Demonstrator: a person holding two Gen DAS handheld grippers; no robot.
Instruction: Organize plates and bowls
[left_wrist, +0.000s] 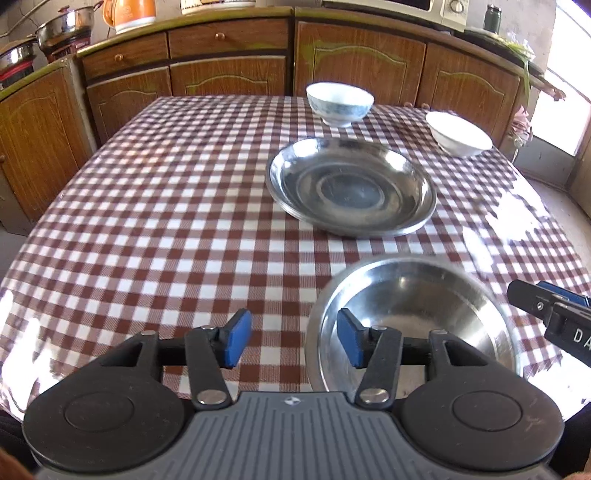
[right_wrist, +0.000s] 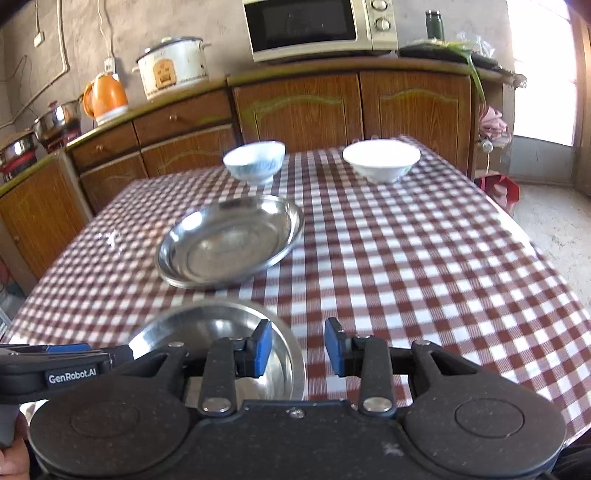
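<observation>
Small steel bowl (left_wrist: 417, 317) sat on the checked tablecloth (left_wrist: 166, 221) directly under both grippers, gripped by neither. Left gripper (left_wrist: 295, 341) stood moderately open, empty, straddling its near-left rim; right gripper (right_wrist: 298, 352) narrower, empty, astride its right rim. Steel plate (left_wrist: 351, 186) lay just beyond; patterned bowl (left_wrist: 340, 101) and white bowl (left_wrist: 458, 134) farther ahead.

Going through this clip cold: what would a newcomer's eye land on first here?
Probably the red-and-white checked tablecloth covering the whole table, then the large steel plate shining at its middle. A smaller steel bowl sits at the near edge, flanked by the left gripper and right gripper, both open around its rim. Two white bowls stand at the far edge: a blue-patterned bowl and a plain white bowl to its right.
</observation>
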